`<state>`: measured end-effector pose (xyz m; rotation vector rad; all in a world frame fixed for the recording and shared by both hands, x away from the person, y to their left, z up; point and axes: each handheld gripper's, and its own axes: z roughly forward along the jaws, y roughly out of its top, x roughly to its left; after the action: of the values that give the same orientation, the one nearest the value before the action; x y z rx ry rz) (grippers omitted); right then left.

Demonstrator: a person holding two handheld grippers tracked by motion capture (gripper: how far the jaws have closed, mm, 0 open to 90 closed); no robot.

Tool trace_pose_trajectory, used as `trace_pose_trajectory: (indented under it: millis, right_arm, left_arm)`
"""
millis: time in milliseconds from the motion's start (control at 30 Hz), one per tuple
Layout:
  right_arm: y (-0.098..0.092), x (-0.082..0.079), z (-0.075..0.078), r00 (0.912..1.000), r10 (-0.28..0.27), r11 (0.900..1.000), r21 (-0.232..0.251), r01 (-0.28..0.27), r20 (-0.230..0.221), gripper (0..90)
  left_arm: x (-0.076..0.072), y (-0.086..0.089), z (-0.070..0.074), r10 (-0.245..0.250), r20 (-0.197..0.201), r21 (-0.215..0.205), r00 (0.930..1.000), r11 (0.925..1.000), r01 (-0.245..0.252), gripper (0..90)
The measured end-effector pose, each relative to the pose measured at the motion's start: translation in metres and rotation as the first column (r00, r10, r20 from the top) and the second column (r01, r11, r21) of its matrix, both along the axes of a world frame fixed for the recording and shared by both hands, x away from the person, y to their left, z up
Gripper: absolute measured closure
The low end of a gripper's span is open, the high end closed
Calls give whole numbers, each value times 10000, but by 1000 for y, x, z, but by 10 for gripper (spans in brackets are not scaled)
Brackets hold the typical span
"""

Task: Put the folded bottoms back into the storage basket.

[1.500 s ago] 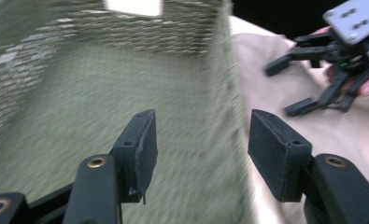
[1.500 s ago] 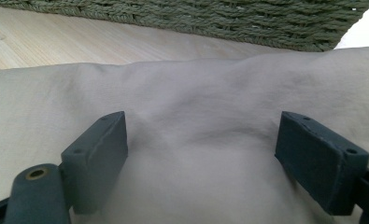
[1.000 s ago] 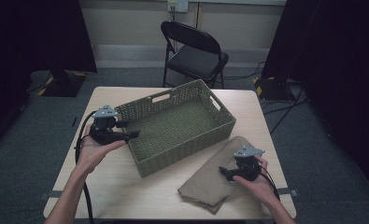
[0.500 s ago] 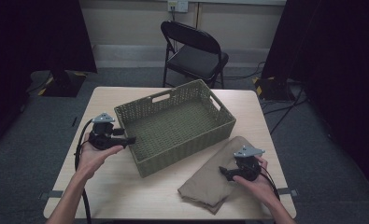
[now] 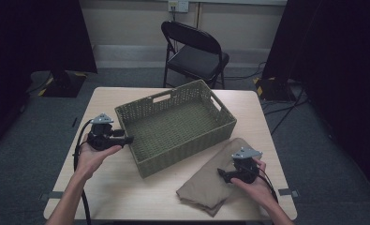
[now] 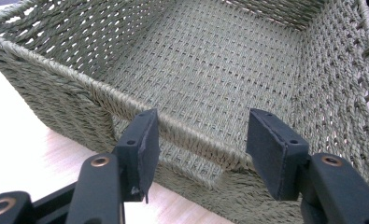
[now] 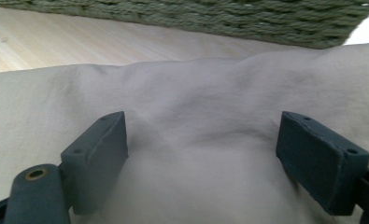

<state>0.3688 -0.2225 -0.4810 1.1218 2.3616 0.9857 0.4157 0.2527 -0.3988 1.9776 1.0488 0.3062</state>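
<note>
Your left gripper (image 5: 126, 139) has come down and toward you along the basket's (image 5: 182, 145) left wall since a second ago; the basket, the cloth (image 5: 206, 185) and your right gripper (image 5: 221, 174) are sitting where they were. The left jaws have just been closing, and in the left gripper view they are straddling the basket's rim (image 6: 198, 140) with gaps on both sides, so they're open and not pinching yet.

Progress, as I'm reading it: early. Basket is lying empty mid-table, skewed, its near corner pointing at you. Folded cloth is lying on the table at near right, just beside the basket's near wall, nothing in the basket yet. Left to do: grab cloth, lift it, drop it in.

Right jaws are standing wide, resting low over the cloth; the right gripper view is showing fabric (image 7: 205, 140) bunching between them, pads not pressing it.
</note>
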Motion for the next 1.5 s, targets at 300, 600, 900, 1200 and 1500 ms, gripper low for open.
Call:
trace_pose_trajectory:
  millis: [300, 600, 900, 1200, 1500]
  right_arm:
    - [20, -9, 2, 9995, 89, 9999, 74, -87, -288, 157]
    - [23, -9, 14, 9988, 45, 9988, 495, -21, -491, 212]
    - [-12, 5, 41, 9978, -646, 9927, 1033, 625, 170, 233]
    - [-40, 28, 35, 9907, -1349, 9893, 587, 1336, 181, 288]
    - [-36, 25, 9, 9893, -1438, 9889, 331, 1445, -249, 274]
  left_arm:
    - [0, -1, 1, 22, -95, -76, 10000, 10000, -23, 418]
    - [-17, -13, 25, -213, 907, -548, 9957, 9982, 263, 435]
    - [-54, -50, 32, -1199, 1447, -675, 9822, 9891, 1307, 563]
    - [-84, -91, 17, -2742, 1130, -559, 9550, 9579, 2816, 615]
    - [-98, -127, -36, -3745, -306, 11, 9267, 9272, 3747, 615]
